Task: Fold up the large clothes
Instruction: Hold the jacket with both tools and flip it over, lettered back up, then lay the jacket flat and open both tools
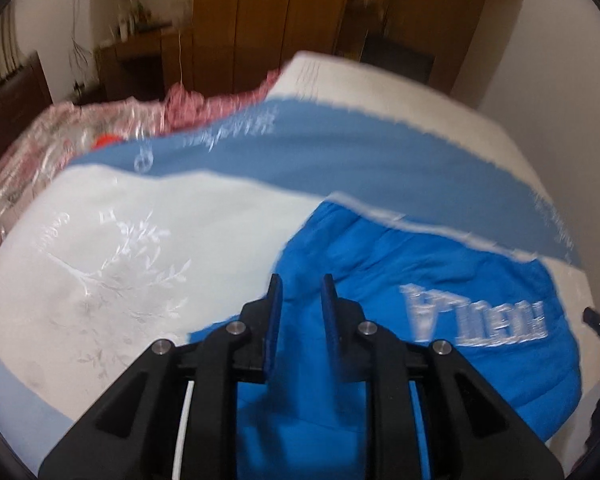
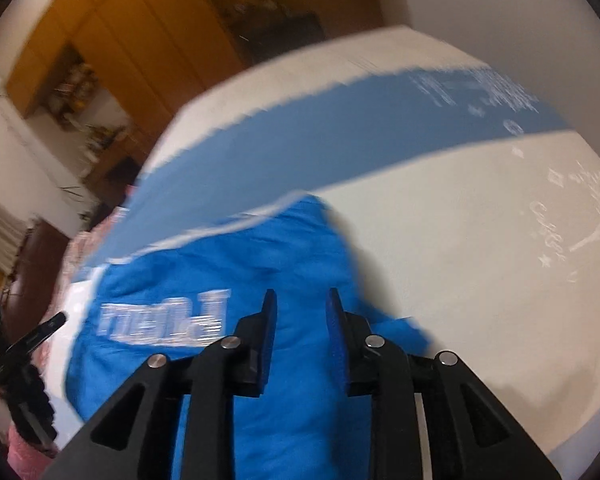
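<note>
Wooden wardrobes are standing behind the bed while the left gripper and right gripper are hovering, fingers released, over the blue jacket.

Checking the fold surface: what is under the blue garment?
The blue garment lies on a white mattress cover, overlapping its blue band. What lies beneath its middle is covered.
</note>
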`<action>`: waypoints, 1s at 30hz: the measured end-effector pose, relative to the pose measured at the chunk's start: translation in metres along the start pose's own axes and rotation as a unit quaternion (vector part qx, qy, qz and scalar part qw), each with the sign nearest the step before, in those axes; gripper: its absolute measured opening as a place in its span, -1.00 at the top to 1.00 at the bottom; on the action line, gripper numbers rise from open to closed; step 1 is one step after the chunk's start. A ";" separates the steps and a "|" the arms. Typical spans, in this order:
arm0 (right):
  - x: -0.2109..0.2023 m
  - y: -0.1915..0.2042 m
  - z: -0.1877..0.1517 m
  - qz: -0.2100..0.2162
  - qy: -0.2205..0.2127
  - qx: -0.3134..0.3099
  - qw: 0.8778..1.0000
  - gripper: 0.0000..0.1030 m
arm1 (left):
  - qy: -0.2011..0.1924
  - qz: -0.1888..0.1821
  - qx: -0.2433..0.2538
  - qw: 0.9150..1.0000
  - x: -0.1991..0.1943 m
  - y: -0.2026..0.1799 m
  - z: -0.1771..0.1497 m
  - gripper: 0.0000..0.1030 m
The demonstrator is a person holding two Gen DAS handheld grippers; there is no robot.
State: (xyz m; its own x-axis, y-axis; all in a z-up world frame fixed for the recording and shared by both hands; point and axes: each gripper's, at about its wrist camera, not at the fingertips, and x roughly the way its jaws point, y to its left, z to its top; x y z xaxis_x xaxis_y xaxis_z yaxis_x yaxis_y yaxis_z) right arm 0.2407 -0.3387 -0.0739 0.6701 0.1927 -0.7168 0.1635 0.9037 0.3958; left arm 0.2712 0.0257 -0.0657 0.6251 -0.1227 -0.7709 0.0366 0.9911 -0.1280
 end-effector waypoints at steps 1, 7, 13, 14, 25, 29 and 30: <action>0.004 0.015 -0.009 0.006 -0.001 -0.008 1.000 0.50 | -0.010 0.001 0.009 1.000 -0.004 -0.012 -0.004 0.62; 0.040 0.055 -0.047 0.007 0.007 -0.028 1.000 0.51 | 0.024 -0.023 0.044 0.998 0.024 -0.056 -0.048 0.57; 0.068 0.055 -0.066 -0.034 0.016 -0.066 0.997 0.56 | 0.047 -0.038 0.080 0.995 0.050 -0.053 -0.071 0.57; 0.072 0.053 -0.069 -0.033 0.014 -0.064 0.997 0.57 | 0.049 -0.041 0.083 0.994 0.055 -0.053 -0.072 0.58; 0.024 0.073 -0.075 0.016 0.010 -0.072 0.997 0.53 | 0.036 -0.050 0.103 0.993 0.008 -0.064 -0.073 0.59; 0.027 0.074 -0.099 0.003 0.026 -0.084 0.996 0.55 | 0.048 -0.056 0.129 0.989 0.008 -0.073 -0.099 0.56; 0.031 0.071 -0.104 0.003 0.029 -0.080 0.996 0.59 | 0.055 -0.058 0.127 0.989 0.014 -0.071 -0.103 0.56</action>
State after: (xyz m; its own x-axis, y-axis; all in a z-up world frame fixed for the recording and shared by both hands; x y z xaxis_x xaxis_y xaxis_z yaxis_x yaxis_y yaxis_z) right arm 0.1978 -0.2284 -0.1274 0.6270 0.2153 -0.7487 0.0387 0.9512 0.3060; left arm 0.1969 -0.0518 -0.1319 0.5180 -0.2265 -0.8249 0.3054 0.9497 -0.0691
